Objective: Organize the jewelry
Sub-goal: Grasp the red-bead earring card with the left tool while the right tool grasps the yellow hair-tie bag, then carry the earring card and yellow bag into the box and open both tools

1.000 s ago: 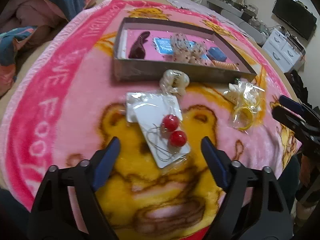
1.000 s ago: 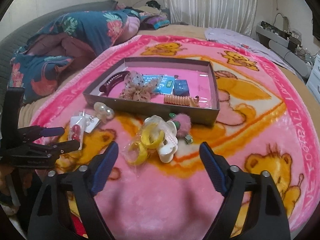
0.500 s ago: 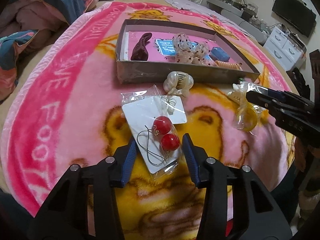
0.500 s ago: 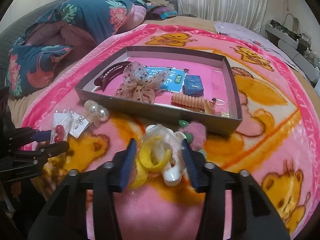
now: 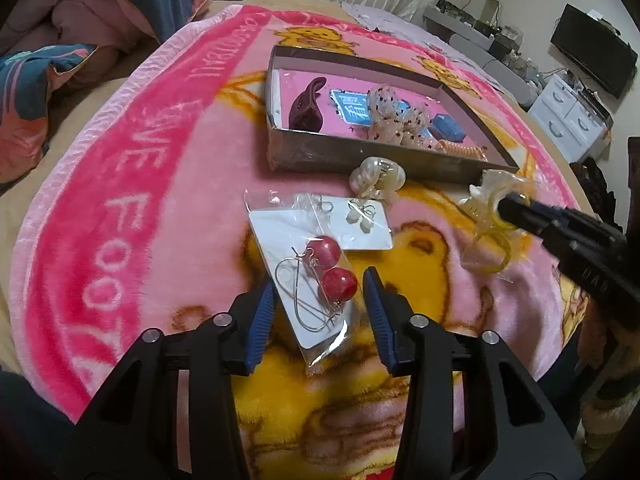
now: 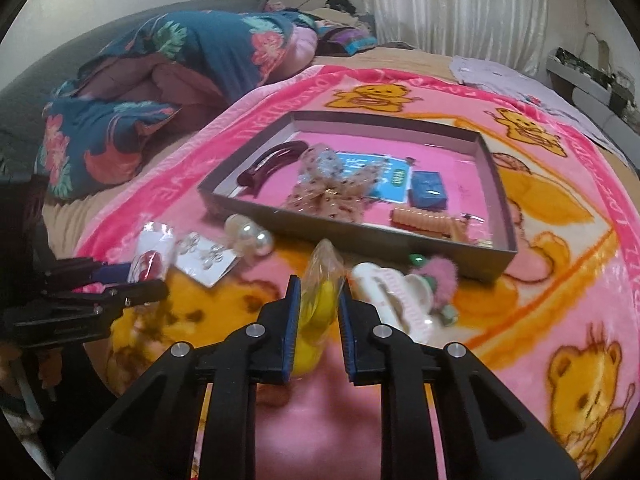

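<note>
1. My left claw (image 5: 318, 300) stands part-closed astride the clear plastic packet with a white card and two red bead earrings on wire hooks (image 5: 316, 276); both blue pads (image 5: 262, 320) are near its edges, but I cannot tell whether they touch it.
2. My right claw (image 6: 318, 300) pinches the crinkly clear bag of yellow hair rings (image 6: 322, 292), which stands up between the pads.
3. Both packets belong in the shallow grey cardboard box with a pink floor (image 6: 352, 230), just beyond them on the pink bear-print blanket (image 5: 168, 208).
4. To do this well, I should grip the card edge, not the beads, and lift flat so the wires do not snag.
5. Writing: the blanket border shows white capitals, "FOOT" readable; my other claw's arm bears "DAB". The blue card in the box is illegible.
</note>
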`<action>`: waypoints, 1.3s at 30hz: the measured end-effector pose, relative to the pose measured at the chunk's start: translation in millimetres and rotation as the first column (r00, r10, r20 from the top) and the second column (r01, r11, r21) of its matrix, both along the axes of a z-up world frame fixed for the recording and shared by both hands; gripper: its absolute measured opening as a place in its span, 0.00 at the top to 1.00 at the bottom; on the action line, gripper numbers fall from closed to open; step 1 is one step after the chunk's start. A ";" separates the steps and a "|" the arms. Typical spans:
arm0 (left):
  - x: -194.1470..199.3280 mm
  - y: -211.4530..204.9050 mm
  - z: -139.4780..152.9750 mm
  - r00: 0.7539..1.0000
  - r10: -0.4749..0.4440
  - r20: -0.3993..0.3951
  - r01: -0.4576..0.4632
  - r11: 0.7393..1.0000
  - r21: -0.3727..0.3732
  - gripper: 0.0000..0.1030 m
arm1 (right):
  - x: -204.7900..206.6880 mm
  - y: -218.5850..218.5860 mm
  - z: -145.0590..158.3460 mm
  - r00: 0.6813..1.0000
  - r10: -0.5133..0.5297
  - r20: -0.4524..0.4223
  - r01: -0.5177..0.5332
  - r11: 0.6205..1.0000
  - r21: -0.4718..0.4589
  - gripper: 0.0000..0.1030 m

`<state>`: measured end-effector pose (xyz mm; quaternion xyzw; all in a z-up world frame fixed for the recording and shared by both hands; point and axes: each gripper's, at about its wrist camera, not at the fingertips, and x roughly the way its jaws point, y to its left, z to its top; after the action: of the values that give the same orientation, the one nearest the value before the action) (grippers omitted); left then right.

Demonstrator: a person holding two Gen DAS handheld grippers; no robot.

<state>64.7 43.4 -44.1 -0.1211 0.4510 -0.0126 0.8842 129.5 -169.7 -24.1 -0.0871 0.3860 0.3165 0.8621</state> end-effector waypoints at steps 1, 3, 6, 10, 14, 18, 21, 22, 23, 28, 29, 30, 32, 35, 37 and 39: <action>-0.7 0.2 0.9 1.000 0.000 0.003 0.000 1.000 -0.001 0.67 | -1.9 3.3 -1.6 1.000 0.006 -0.003 -0.006 1.000 -0.004 0.84; -1.1 0.8 2.3 1.000 0.000 0.008 0.000 1.000 -0.001 0.67 | -4.2 8.2 -3.6 1.000 0.011 -0.002 -0.011 1.000 -0.012 0.84; -2.0 2.2 4.0 1.000 0.000 0.014 0.000 1.000 -0.005 0.69 | -10.4 12.5 -2.0 1.000 0.016 0.015 -0.016 1.000 -0.014 0.85; -3.4 6.6 8.1 1.000 0.009 0.025 -0.009 1.000 -0.013 0.70 | -16.5 14.2 9.8 0.999 0.030 0.036 -0.031 0.999 0.015 0.86; -4.7 11.3 16.8 0.999 0.019 0.049 -0.018 1.000 -0.017 0.76 | -16.7 12.3 25.8 0.998 0.034 0.049 -0.037 0.998 0.058 0.86; -4.2 16.8 23.0 0.997 0.029 0.065 -0.027 0.999 -0.027 0.77 | -14.1 9.3 40.8 0.998 0.028 0.062 -0.034 0.995 0.091 0.86; -3.3 19.4 20.8 0.998 0.031 0.055 -0.029 0.999 -0.040 0.77 | -13.9 7.2 47.5 0.997 0.022 0.076 -0.030 0.994 0.104 0.86; -2.7 20.9 18.8 0.998 0.033 0.048 -0.030 0.998 -0.052 0.77 | -13.9 6.6 48.8 0.997 0.021 0.079 -0.029 0.994 0.106 0.86; -3.1 21.5 17.8 0.998 0.033 0.045 -0.031 0.998 -0.057 0.77 | -13.2 6.6 49.8 0.996 0.020 0.082 -0.029 0.994 0.107 0.86; -2.1 25.2 28.3 0.997 0.040 0.070 -0.036 0.997 -0.061 0.77 | -11.8 0.3 57.5 0.995 0.007 0.095 -0.019 0.992 0.124 0.86; -1.4 25.8 31.5 0.996 0.040 0.076 -0.035 0.997 -0.062 0.77 | -10.7 -1.6 60.2 0.995 0.002 0.103 -0.015 0.992 0.127 0.86; 0.3 27.3 38.1 0.995 0.043 0.091 -0.037 0.997 -0.061 0.77 | -9.1 -2.7 62.4 0.994 -0.003 0.105 -0.011 0.991 0.131 0.86; 4.3 30.3 48.7 0.992 0.047 0.116 -0.041 0.998 -0.057 0.77 | -4.9 -6.4 66.5 0.994 -0.015 0.111 -0.001 0.990 0.141 0.86; 11.9 33.6 65.8 0.987 0.053 0.154 -0.046 0.998 -0.048 0.77 | 3.8 -13.7 73.0 0.992 -0.044 0.119 0.025 0.987 0.157 0.86; 16.7 34.0 74.8 0.983 0.053 0.176 -0.047 0.998 -0.041 0.77 | 10.2 -19.3 77.9 0.990 -0.064 0.126 0.043 0.985 0.166 0.86; 23.6 34.4 83.4 0.980 0.052 0.194 -0.046 0.998 -0.034 0.77 | 15.7 -24.3 82.0 0.987 -0.082 0.135 0.058 0.983 0.172 0.86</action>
<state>88.2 77.8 39.3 -0.1435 0.3590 -0.0094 0.9222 145.2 -194.0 57.9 -0.0228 0.2984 0.3104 0.9022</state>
